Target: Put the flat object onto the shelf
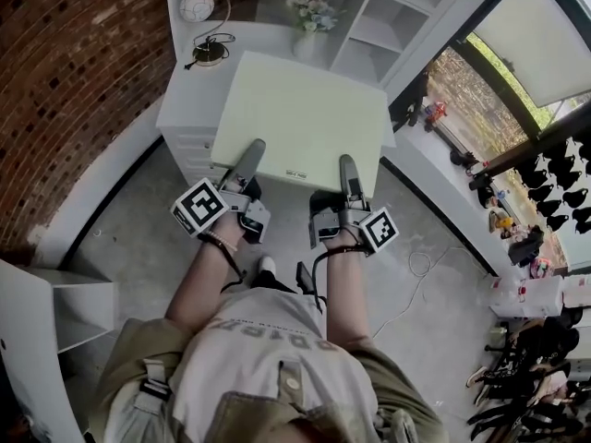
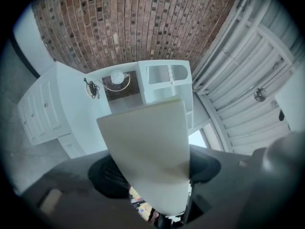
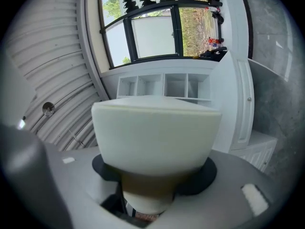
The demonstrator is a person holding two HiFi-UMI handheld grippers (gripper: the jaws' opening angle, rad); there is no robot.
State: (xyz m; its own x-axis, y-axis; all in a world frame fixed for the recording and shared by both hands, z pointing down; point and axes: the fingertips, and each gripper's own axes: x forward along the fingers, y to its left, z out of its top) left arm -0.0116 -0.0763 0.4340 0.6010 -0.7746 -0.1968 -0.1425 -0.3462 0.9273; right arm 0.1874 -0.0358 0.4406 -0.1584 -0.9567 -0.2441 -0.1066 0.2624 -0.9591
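Board's place: the flat board (image 1: 305,118) lay out ahead of the person, near edge towards the body, far edge towards the white shelf unit (image 1: 369,26).
Board against the tongs: its near edge ran across both grippers. The left gripper (image 1: 249,155) was near the left corner and the right gripper (image 1: 348,169) near the right corner.
Board's height: it appeared to be carried clear of the white counter (image 1: 185,100) below, though the head view was too steep to be sure.
Boards counted: one, pale and plain, with a small label at the near edge.
Grippers counted: two, one in each hand.
Marker cubes counted: two, one on the left gripper (image 1: 199,206) and one on the right (image 1: 379,230).
Items on the counter: one round white ornament (image 1: 197,7) on a curved stand and one vase of flowers (image 1: 310,12), both beyond the board.
Left gripper: in its own view (image 2: 155,171) the jaws stood wide and were closed on the board (image 2: 147,147), which ran between them at a slant.
Right gripper: in its own view (image 3: 152,175) the jaws were about half apart and clamped on the board (image 3: 155,137), which filled the gap between them.
Surroundings: a brick wall (image 1: 65,81) stood to the left.
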